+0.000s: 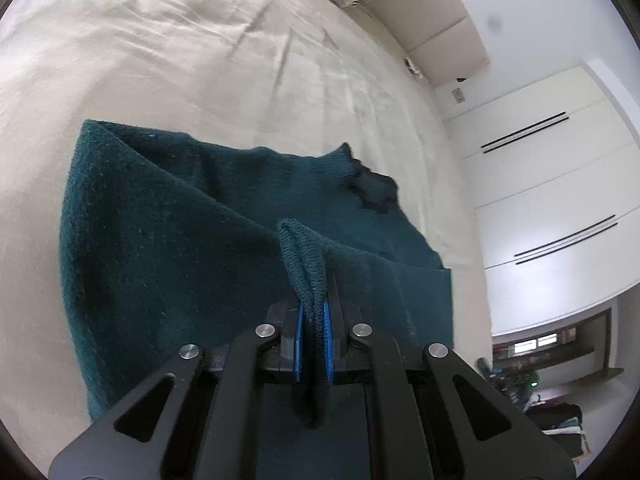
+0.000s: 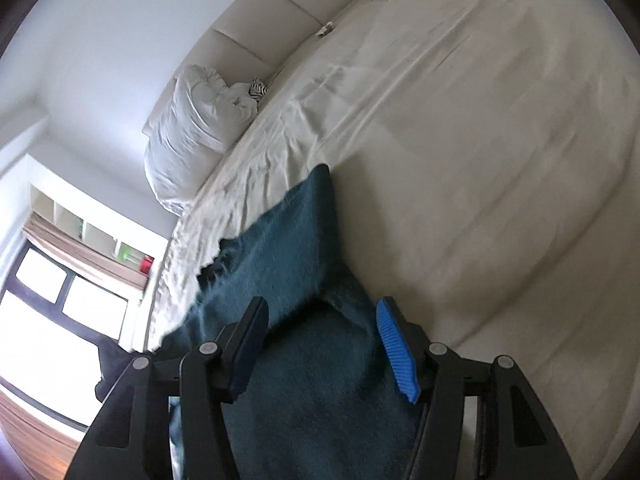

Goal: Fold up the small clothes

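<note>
A dark teal knitted garment (image 1: 180,248) lies on the cream bed sheet (image 1: 160,60). My left gripper (image 1: 314,312) is shut on a ribbed edge of it, which stands up folded between the blue pads and is lifted above the rest. In the right wrist view the same garment (image 2: 304,280) runs under and between the fingers of my right gripper (image 2: 324,320), which is open; I cannot tell whether its pads touch the cloth. A darker patch (image 1: 372,192) shows at the garment's far edge.
A white pillow or bundled duvet (image 2: 192,136) lies by the padded headboard (image 2: 260,12). White wardrobe doors (image 1: 552,184) stand beyond the bed's side. A window (image 2: 52,300) and shelves are at the far left of the right wrist view.
</note>
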A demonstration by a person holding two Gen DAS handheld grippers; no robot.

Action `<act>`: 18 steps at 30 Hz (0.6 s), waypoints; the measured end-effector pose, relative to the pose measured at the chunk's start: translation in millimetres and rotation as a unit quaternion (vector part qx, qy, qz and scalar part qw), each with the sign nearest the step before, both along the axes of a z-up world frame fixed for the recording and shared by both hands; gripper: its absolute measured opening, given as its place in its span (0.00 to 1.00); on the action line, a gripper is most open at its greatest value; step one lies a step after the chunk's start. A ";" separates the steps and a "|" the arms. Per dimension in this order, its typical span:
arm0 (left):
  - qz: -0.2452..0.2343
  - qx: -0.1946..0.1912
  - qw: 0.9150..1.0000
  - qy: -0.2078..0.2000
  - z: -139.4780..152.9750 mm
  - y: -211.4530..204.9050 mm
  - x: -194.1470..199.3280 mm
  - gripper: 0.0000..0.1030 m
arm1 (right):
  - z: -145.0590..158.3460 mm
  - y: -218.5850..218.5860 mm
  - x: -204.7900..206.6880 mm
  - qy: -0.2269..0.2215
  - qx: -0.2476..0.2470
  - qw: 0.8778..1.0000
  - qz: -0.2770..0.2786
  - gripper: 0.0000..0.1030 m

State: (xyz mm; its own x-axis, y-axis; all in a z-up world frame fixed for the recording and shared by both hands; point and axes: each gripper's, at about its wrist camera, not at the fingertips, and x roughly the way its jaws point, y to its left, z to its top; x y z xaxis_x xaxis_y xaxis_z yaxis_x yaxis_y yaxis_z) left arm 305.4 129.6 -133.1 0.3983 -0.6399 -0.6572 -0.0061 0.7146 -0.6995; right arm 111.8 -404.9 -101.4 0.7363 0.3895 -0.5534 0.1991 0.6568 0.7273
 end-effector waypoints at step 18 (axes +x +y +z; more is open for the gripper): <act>-0.003 0.045 0.999 -0.002 -31.6 -17.6 3.9 0.07 | -6.1 8.5 139.8 0.038 0.122 0.986 0.109 0.59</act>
